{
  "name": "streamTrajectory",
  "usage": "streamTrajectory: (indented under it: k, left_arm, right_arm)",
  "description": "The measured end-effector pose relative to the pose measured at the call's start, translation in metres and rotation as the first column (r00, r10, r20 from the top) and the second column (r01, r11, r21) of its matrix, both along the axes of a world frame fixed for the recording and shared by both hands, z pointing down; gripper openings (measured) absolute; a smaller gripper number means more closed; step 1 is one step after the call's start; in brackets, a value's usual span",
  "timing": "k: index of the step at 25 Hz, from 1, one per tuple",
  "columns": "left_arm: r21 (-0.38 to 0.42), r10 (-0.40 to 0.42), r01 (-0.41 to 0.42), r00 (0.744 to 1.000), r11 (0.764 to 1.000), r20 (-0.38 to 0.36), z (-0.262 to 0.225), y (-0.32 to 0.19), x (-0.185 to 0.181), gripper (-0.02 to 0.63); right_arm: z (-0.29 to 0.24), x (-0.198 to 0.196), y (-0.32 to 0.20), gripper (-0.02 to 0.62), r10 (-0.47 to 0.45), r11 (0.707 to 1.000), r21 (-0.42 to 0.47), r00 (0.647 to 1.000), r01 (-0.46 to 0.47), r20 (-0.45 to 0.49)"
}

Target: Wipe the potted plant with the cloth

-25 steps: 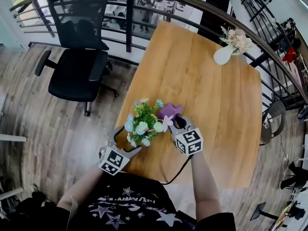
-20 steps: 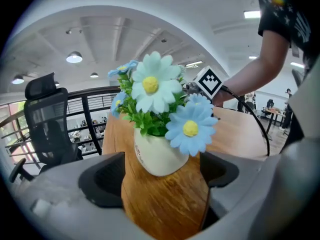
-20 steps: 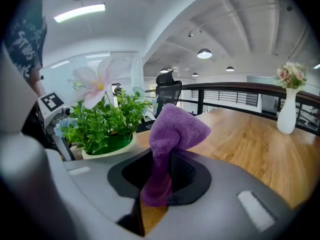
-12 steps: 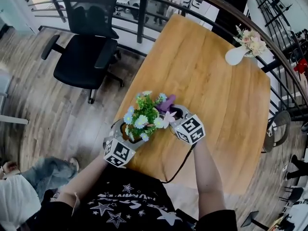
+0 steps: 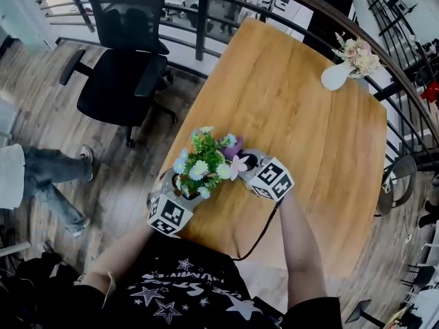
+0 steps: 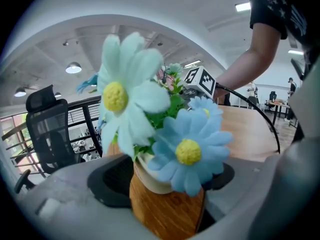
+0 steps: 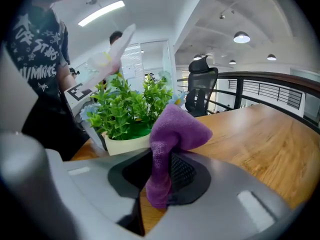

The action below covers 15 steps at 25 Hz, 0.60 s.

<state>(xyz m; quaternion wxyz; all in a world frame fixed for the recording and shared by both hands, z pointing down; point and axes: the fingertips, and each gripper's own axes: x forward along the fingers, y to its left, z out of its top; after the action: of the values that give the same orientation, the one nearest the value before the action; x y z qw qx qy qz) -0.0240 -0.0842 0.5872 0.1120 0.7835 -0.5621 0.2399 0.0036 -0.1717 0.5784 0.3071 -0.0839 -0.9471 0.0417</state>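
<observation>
The potted plant [image 5: 201,168] stands near the bench's [image 5: 309,136] near left edge, right in front of the person working on it. The left gripper [image 6: 167,181] reaches in low from the left; its jaws have just been closing and now press on either side of the wood-coloured pot, with blue and white daisy-like flowers spilling over the top. The right gripper [image 7: 160,176] comes in from the other side, pinching a purple cloth [image 7: 175,131] whose free end bunches up above the jaws, just beside the green leaves. Whether the cloth touches the foliage I cannot tell. At the bench's far corner sits a white vase [image 5: 337,76] of pale flowers, well apart. A black office chair [image 5: 123,81] stands on the wooden floor to the left.
</observation>
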Motion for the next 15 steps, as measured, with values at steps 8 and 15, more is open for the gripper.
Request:
streamTrajectory:
  k: [8,15]
  left_arm:
    - [-0.010,0.008,-0.008,1.000,1.000,-0.006,0.004,-0.001,-0.001,0.391]
    - [0.005,-0.012,0.012,1.000,1.000,-0.016,0.005,-0.001,-0.001,0.391]
  right_arm:
    - [0.004,0.009,0.011,0.078,0.082,0.995,-0.060,0.996,-0.081,0.025]
    - [0.006,0.019,0.031,0.078,0.177,0.980,-0.094,0.984,-0.174,0.025]
